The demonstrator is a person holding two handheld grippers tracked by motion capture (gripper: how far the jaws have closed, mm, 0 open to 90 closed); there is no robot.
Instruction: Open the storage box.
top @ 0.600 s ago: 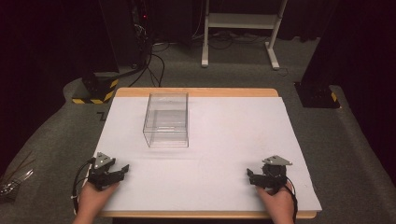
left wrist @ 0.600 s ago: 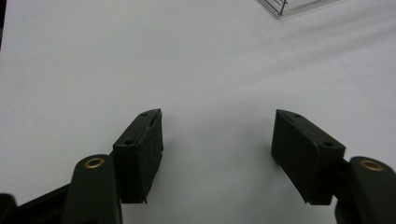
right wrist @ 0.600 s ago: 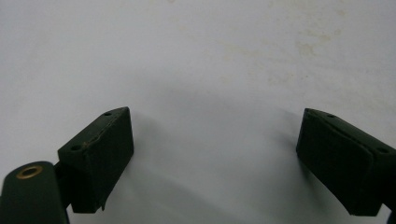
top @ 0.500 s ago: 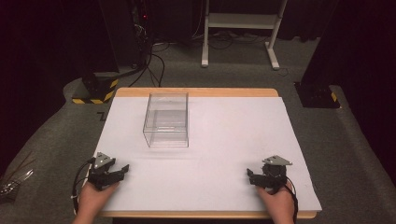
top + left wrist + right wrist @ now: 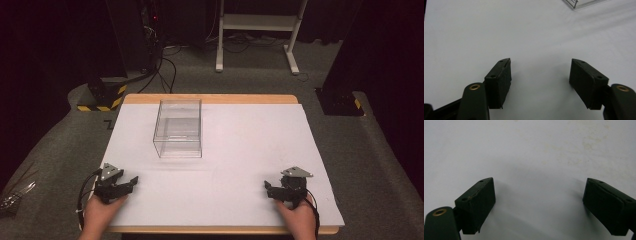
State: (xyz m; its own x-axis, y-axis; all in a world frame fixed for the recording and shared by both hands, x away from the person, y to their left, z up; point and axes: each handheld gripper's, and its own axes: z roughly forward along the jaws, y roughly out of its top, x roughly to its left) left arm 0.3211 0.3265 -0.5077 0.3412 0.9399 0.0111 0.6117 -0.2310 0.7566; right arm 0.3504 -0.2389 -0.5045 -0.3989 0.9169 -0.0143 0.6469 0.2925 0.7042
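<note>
High view shows a clear box (image 5: 178,128) on the worktop (image 5: 250,150), ahead and to the right of the left claw (image 5: 131,181); both claws, left and right (image 5: 266,188), are spread and empty. It looks light, rigid, slick and thin-walled; pinching one wall at the rim seems best.

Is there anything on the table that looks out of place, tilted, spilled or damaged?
Nothing stands out. The clear box stands upright on the white table cover, apart from both grippers. The left gripper and right gripper rest open near the front edge, holding nothing.
</note>
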